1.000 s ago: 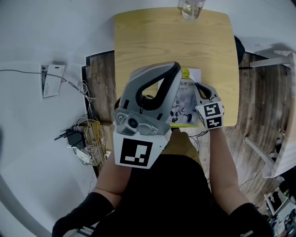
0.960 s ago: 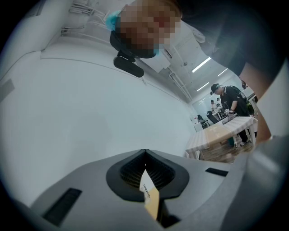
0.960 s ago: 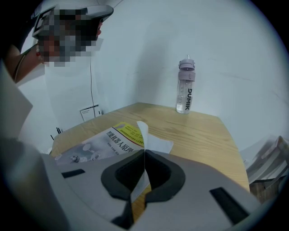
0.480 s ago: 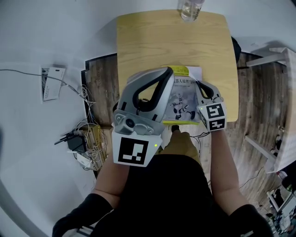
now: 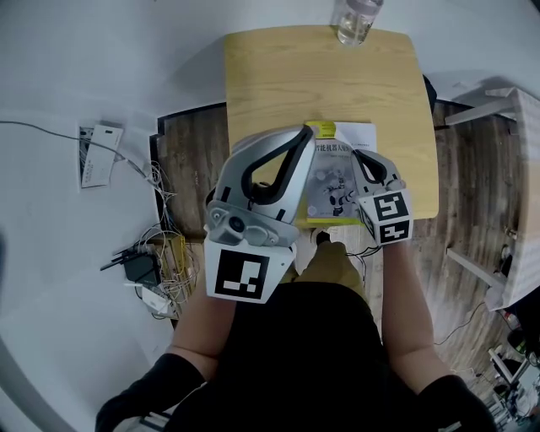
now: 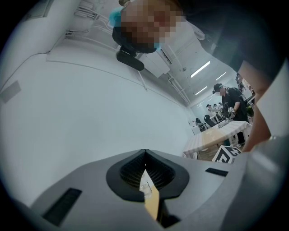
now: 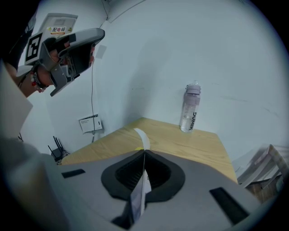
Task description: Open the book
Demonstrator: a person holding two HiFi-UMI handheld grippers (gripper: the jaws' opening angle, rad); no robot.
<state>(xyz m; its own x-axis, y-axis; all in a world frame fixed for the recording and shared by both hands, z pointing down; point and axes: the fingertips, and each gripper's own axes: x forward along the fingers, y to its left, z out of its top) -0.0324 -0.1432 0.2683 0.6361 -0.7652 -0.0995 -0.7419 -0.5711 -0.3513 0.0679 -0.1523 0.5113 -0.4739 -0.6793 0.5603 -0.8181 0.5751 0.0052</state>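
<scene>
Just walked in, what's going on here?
A person works a book on the table with a gripper in each hand. The left tongs are shut on a thin edge of it, the right tongs on a white leaf. The cover faces up; not open yet. A water bottle stands at the far edge.

The left tool (image 6: 144, 159) and right tool (image 7: 144, 158) share one build: smooth grey moulded shells with black ribbed pads (image 7: 159, 173) forming a diamond-shaped hollow, and a dark rectangular slot (image 7: 223, 196) in each side. Seen from the head, the left one has a black-lined loop handle (image 5: 268, 173), a round camera lens (image 5: 239, 224) at its rear and a white cube (image 5: 244, 278) printed with a black square marker; the right one's marker cube (image 5: 386, 218) looks alike. The person wears a black top (image 5: 325, 363) with black sleeves (image 5: 156, 384).
</scene>
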